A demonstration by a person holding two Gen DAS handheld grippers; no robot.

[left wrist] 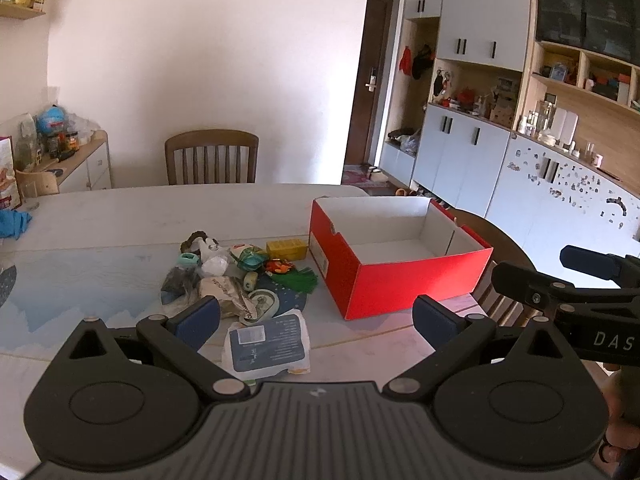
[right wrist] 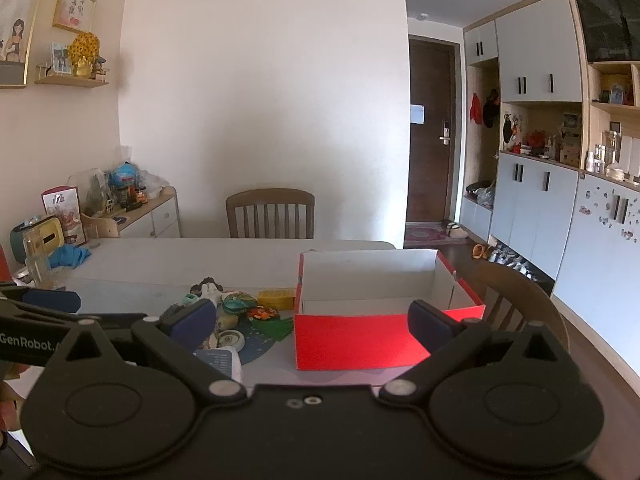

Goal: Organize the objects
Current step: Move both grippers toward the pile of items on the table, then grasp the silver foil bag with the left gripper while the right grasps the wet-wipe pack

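- The left tongs (left wrist: 316, 316) are spread wide and carry nothing; they hang over the near edge of the white bench (left wrist: 120, 212), above a flat white pouch with a dark blue label (left wrist: 267, 343). The right tongs (right wrist: 314, 322) are likewise spread and empty, in front of the open red cardboard box with a white inside (right wrist: 360, 340).
- The things to sort lie in a tight heap (left wrist: 232, 276) left of the box, which looks empty: a yellow rectangular block (left wrist: 287, 249), a green tassel (left wrist: 298, 280), a small round tin (left wrist: 262, 302), a teal patterned pouch (left wrist: 251, 258) and crumpled clear bags, many touching or overlapping.
- Risk: closing on one piece of the heap could drag or tip its neighbours, since they lie against each other.
- Risk: the flat pouch lies low on the bench and may slide instead of lifting.
- Risk: the two tools sit close together, so reaching across could knock them together or nudge the light box, which sits near the right edge of the bench.
- Readable writing: "DAS" on the right tool as seen from the left wrist view; "GenRobot." on the left tool in the right wrist view; "Happy Family" on a framed wall picture (right wrist: 16, 24). The pouch label print is too small to read.
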